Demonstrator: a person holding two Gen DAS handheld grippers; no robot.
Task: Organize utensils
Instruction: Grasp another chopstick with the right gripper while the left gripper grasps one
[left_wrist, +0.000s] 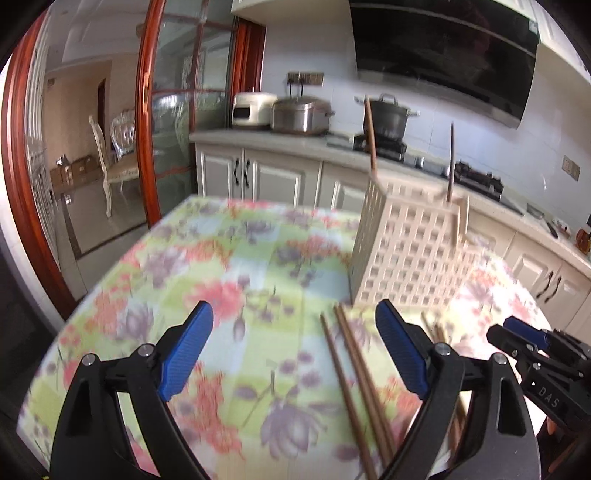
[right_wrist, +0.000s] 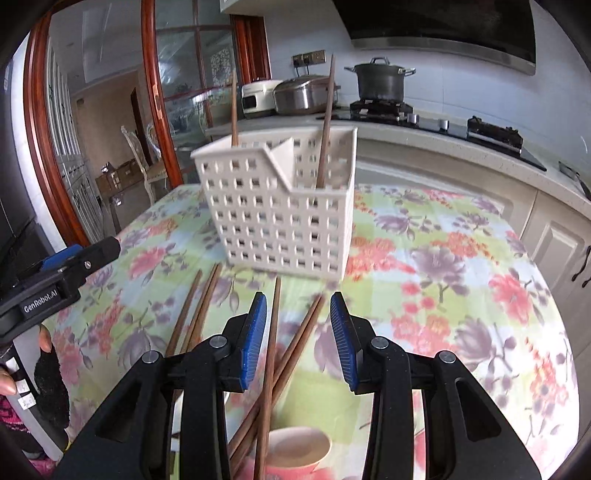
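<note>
Floral tabletop (right_wrist: 461, 258), blurred in the left view. White slotted holder (right_wrist: 280, 206) upright at its middle, two chopsticks (right_wrist: 324, 122) standing inside. Loose chopsticks (right_wrist: 271, 350) flat before it, near ends cut off. Pink bowl (right_wrist: 299, 452) only in right view. Left hand-held gripper (left_wrist: 295, 350) gaping, empty; right hand-held gripper (right_wrist: 298, 343) part-open, unclamped.

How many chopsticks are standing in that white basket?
2. One chopstick stands at the left back corner of the white basket; the other chopstick leans in the right compartment. More lie loose on the table.
</note>
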